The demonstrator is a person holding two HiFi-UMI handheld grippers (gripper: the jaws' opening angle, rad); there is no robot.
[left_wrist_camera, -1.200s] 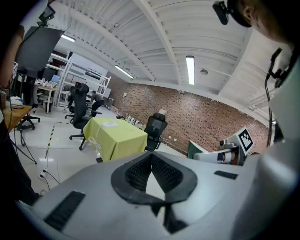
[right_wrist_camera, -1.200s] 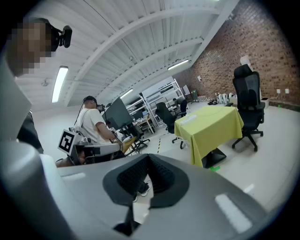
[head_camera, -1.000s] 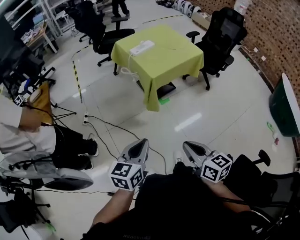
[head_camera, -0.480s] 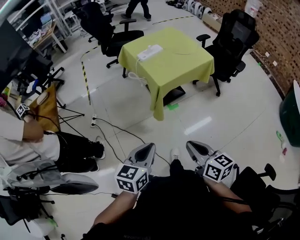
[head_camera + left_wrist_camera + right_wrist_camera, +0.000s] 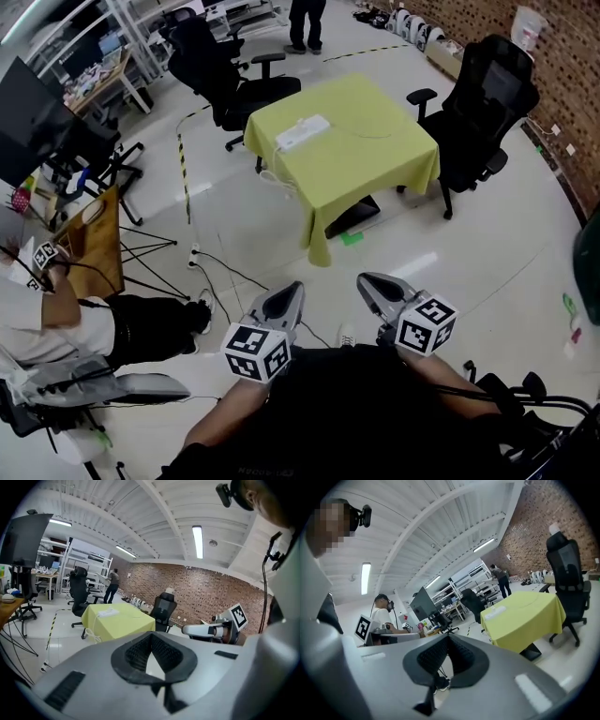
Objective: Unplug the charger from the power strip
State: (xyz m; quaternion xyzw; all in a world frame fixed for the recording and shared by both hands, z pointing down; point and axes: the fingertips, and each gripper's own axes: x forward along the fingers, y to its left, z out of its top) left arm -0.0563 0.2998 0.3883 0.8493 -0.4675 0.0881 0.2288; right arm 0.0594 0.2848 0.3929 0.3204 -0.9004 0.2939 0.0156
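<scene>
A white power strip (image 5: pixel 302 132) lies on a table under a yellow cloth (image 5: pixel 375 141), well ahead of me across the floor. Its white cable (image 5: pixel 272 173) hangs in loops off the table's left side. No charger can be made out at this distance. My left gripper (image 5: pixel 292 292) and right gripper (image 5: pixel 367 281) are held side by side close to my body, both shut and empty, pointing toward the table. The left gripper view shows the strip (image 5: pixel 108 612) beyond the shut gripper (image 5: pixel 151 638). The right gripper view shows the strip (image 5: pixel 495 611) past the shut gripper (image 5: pixel 448 639).
Black office chairs stand at the table's right (image 5: pixel 492 112) and back left (image 5: pixel 225 75). A seated person (image 5: pixel 56 319) with gear is at the left. Black cables (image 5: pixel 234 277) and a socket block (image 5: pixel 194 255) lie on the floor between me and the table. A person (image 5: pixel 307 21) stands far behind.
Both grippers have travelled forward with me toward the yellow table. The table and the seated person have shifted in the head view. Jaws stayed shut.
</scene>
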